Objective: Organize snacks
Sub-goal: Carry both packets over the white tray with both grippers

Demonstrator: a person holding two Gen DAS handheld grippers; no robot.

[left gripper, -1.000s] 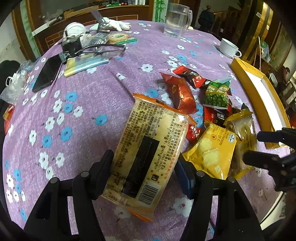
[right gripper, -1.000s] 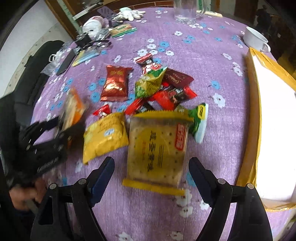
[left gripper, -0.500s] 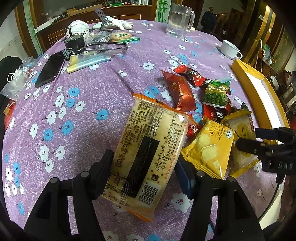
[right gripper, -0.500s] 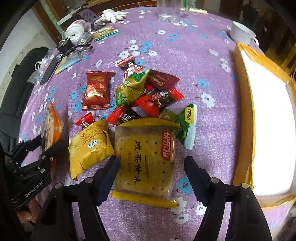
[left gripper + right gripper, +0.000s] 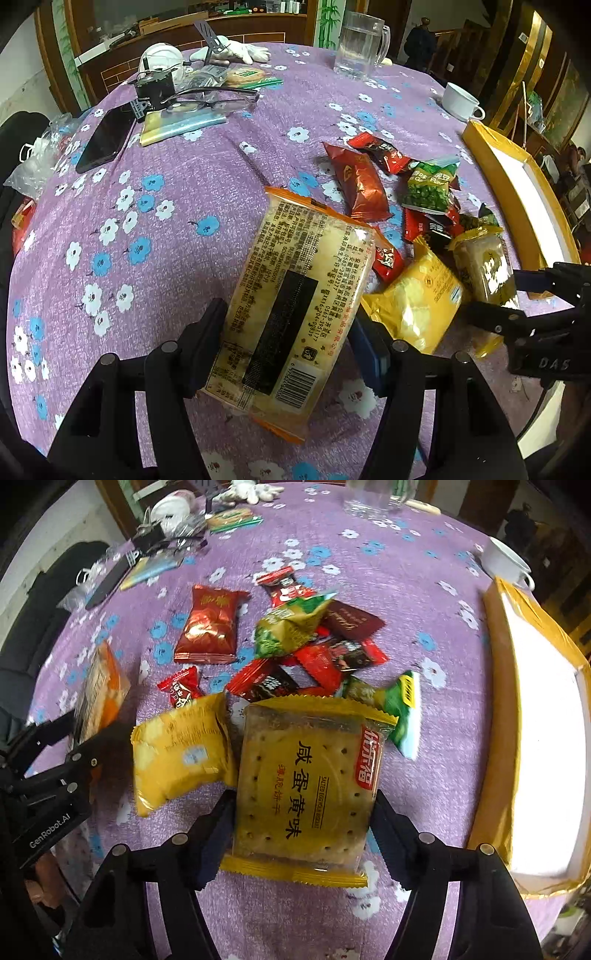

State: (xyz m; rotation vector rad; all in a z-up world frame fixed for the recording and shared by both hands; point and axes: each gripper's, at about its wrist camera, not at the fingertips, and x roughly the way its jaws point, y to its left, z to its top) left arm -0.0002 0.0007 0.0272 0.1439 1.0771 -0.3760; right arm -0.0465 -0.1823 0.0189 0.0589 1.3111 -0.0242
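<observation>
My left gripper point(image 5: 288, 325) is shut on a long orange-edged cracker pack point(image 5: 295, 295), held tilted above the purple flowered tablecloth point(image 5: 166, 258). In the right wrist view, my right gripper point(image 5: 303, 808) points steeply down with a square yellow salted-egg biscuit pack point(image 5: 306, 786) between its jaws. The jaws are closing and both pads touch the pack's sides. A yellow cracker bag point(image 5: 177, 753) lies just left of it. Beyond lie a red pack point(image 5: 208, 627), a green pea pack point(image 5: 288, 627) and several small red sweets. The left gripper point(image 5: 74, 738) shows at the left edge.
A yellow-rimmed box point(image 5: 495, 738) with a white inside stands along the right. At the far side are a glass mug point(image 5: 360, 44), a white cup point(image 5: 460, 101), a black phone point(image 5: 105, 138), glasses point(image 5: 214, 98) and other clutter.
The right gripper's jaws narrowed from wide apart onto the sides of the yellow biscuit pack, and it came down closer to it. The left gripper and its cracker pack stayed put.
</observation>
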